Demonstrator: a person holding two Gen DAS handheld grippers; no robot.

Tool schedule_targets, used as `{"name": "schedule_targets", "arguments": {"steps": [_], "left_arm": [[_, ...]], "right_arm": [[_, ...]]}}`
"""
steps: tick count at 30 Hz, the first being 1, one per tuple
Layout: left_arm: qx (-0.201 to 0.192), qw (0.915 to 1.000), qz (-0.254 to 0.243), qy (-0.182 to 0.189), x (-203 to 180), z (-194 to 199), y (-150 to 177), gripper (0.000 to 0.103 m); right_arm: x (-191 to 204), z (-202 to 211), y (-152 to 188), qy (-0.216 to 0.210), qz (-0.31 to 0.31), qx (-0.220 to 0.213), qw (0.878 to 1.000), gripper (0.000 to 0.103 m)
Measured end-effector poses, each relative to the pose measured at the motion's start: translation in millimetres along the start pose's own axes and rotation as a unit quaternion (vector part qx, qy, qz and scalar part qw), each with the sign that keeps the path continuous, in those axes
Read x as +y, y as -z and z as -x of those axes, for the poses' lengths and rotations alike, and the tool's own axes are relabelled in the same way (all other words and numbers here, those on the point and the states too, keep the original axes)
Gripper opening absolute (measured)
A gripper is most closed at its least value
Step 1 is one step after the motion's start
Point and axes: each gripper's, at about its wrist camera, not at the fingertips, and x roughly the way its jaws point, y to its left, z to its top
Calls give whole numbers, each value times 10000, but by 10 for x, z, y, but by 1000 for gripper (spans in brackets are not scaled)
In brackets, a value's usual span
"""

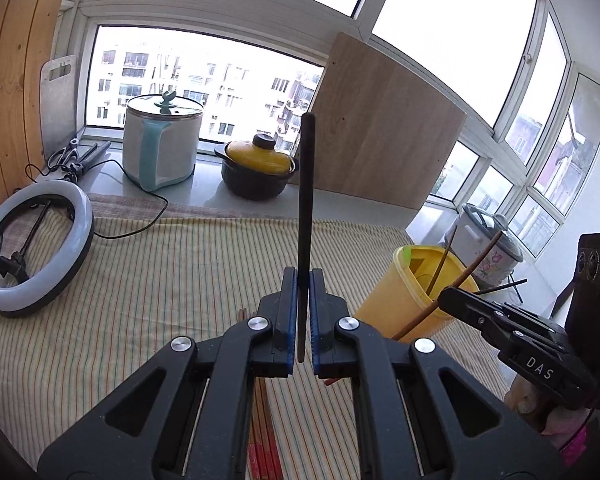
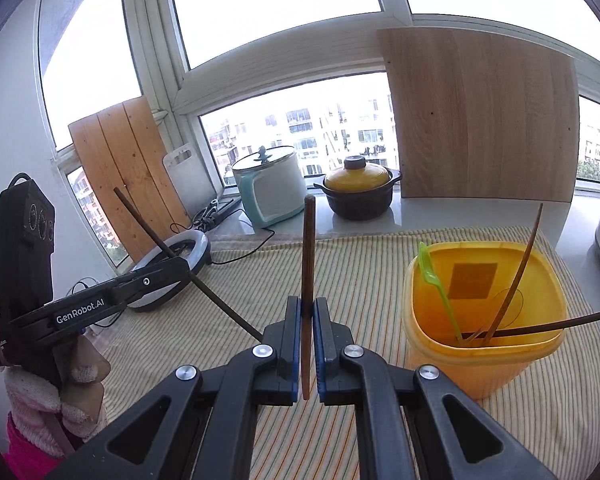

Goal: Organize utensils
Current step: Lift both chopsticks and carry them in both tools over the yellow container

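My left gripper point(image 1: 303, 277) is shut on a black chopstick point(image 1: 306, 184) that stands upright between its pads, above the striped cloth. From the right wrist view, that gripper point(image 2: 182, 266) sits at the left with the black chopstick point(image 2: 204, 285) slanting through it. My right gripper point(image 2: 307, 305) is shut on a brown chopstick point(image 2: 309, 248), also upright. A yellow tub point(image 2: 484, 360) stands just to its right, holding a green plastic utensil point(image 2: 436, 284) and several thin chopsticks point(image 2: 516, 280). In the left wrist view the tub point(image 1: 396, 304) is right of centre, with the right gripper point(image 1: 446, 296) beside it.
More chopsticks point(image 1: 262, 452) lie on the striped cloth point(image 1: 160, 280) under the left gripper. A ring light point(image 1: 36, 248) lies at the left. On the sill stand a white pot point(image 1: 160, 148), a yellow-lidded casserole point(image 1: 260, 168), a wooden board point(image 1: 380, 128) and a rice cooker point(image 1: 488, 240).
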Motion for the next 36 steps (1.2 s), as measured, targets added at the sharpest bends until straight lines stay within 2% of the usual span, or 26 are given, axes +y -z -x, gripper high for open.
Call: {"name": "schedule_targets", "arguments": {"steps": [11,24,36], "left_arm": [[-216,9995,-237,75,-248,51,-179,3],[-470,9973,-506,234,-550,59,-413,3],[-739,9927,-719,626,-942,58,-657,3]], "right_arm": [[-54,320,-336,81,146,-514,9985,3],[-342,777,-661,593,141,-1153,9915,3],[-776,913,-609,1161,-62,-1170,9863,4]]}}
